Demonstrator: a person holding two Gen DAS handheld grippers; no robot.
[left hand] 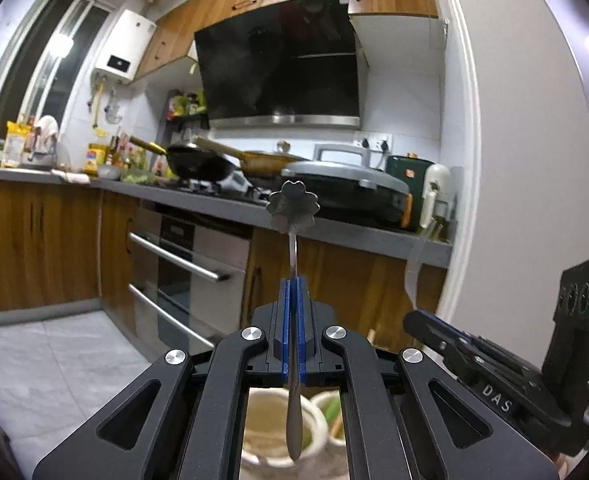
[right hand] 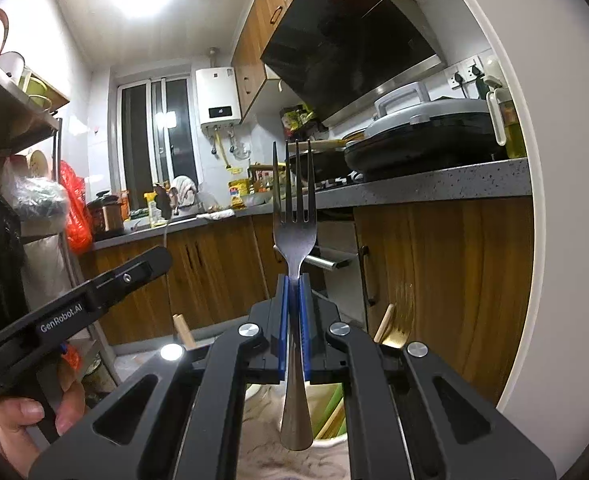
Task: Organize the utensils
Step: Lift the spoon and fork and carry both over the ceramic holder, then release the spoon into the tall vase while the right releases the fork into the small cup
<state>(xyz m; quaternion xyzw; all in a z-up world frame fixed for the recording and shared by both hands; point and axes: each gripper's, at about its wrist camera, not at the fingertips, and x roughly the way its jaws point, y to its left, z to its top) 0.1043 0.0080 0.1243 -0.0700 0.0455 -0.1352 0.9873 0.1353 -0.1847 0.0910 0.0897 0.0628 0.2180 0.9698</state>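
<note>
Two hand-held grippers are each pinching one utensil in a kitchen. The left hand-held gripper (left hand: 293,280) is pressing its blue pads (left hand: 283,320) together on the thin stem of a flower-shaped metal utensil (left hand: 293,204); whether that is a small spoon or something else cannot be told. Its clover-like head is standing up beyond the fingertips, in front of the grey counter (left hand: 334,228), and its handle end is hanging back under the jaws over a cream cup (left hand: 278,424) with a second cup (left hand: 328,408) just beside it holding green and wooden sticks. Further back on that counter a black wok (left hand: 198,162), a golden pan (left hand: 262,160) and a grey-lidded electric griddle (left hand: 346,184) are sitting under the black range hood (left hand: 278,60). At the right edge of the left wrist view the other gripper is showing, black, marked DAS.

The right hand-held gripper (right hand: 293,280) is likewise squeezing its pads (right hand: 281,320) on the neck of a steel fork (right hand: 296,216), tines pointing up and away, handle trailing back over a cup that is holding green chopsticks (right hand: 330,404). To its left, a hand (right hand: 26,420) is gripping the other black tool, labelled GenRobot.AI.
</note>
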